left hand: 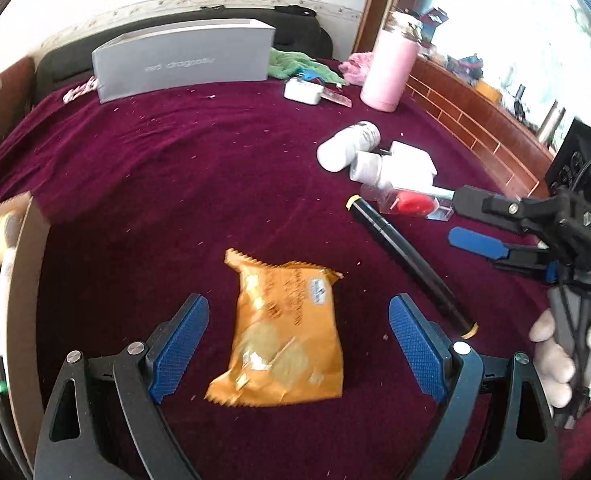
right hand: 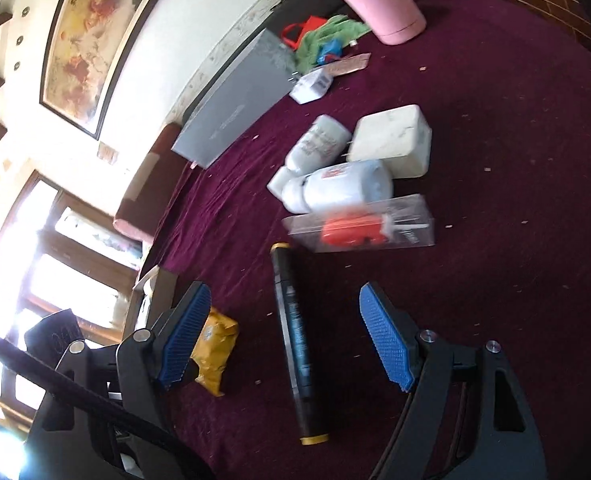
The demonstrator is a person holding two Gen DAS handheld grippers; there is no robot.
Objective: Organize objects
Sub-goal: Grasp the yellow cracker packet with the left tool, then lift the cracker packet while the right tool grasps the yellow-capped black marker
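An orange snack packet (left hand: 283, 332) lies flat on the dark red cloth (left hand: 175, 184). My left gripper (left hand: 299, 304) hangs over it, open, with a blue pad on each side and neither touching the packet. To its right lies a long black tube with yellow ends (left hand: 407, 264). My right gripper (right hand: 283, 290) is open and straddles that black tube (right hand: 295, 340) without touching it. The orange packet (right hand: 215, 348) shows partly behind its left finger. In the left wrist view the right gripper (left hand: 461, 220) comes in from the right, held by a hand (left hand: 551, 360).
Beyond the tube lie two white bottles (left hand: 347, 146), a white box (left hand: 411, 164) and a clear case with something red inside (left hand: 411, 204). At the back stand a pink flask (left hand: 387, 72) and a grey box (left hand: 183, 60). A filled cardboard box (left hand: 27, 280) stands at the left.
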